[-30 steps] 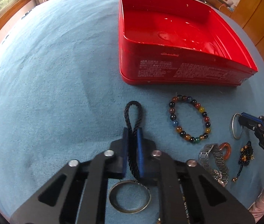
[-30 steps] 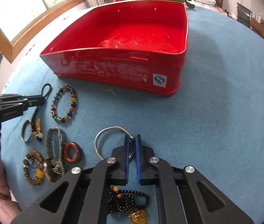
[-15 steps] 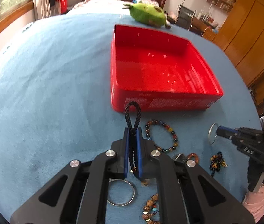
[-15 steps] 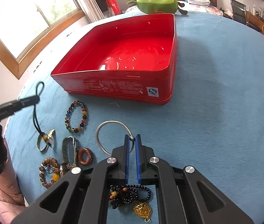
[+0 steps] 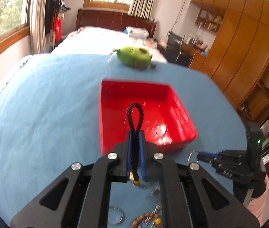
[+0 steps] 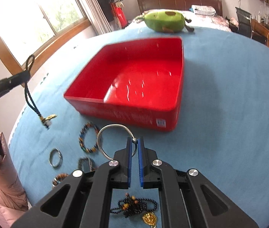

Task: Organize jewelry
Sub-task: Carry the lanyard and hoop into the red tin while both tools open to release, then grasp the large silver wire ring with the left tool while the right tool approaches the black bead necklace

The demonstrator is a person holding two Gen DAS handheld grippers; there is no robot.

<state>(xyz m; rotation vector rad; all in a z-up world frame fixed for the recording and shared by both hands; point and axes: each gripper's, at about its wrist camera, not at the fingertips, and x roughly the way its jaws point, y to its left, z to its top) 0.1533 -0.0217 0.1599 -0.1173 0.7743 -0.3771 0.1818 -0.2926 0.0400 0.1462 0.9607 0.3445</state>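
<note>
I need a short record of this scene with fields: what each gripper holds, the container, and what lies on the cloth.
left gripper: shut on black cord pendant, lifted off the cloth
right gripper: shut on silver bangle
red tin: open, empty
blue cloth: beaded bracelet, silver ring, black bead necklace

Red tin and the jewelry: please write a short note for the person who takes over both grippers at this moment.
Left gripper: shut on the black cord pendant, lifted off the cloth.
Right gripper: shut on the silver bangle, lifted too.
Red tin: nothing in it yet.
On the blue cloth: multicolor bead bracelet, small metal ring, watch, brown bead bracelet, black bead necklace.
Left to do: drop both held pieces in the tin, then the rest.
</note>
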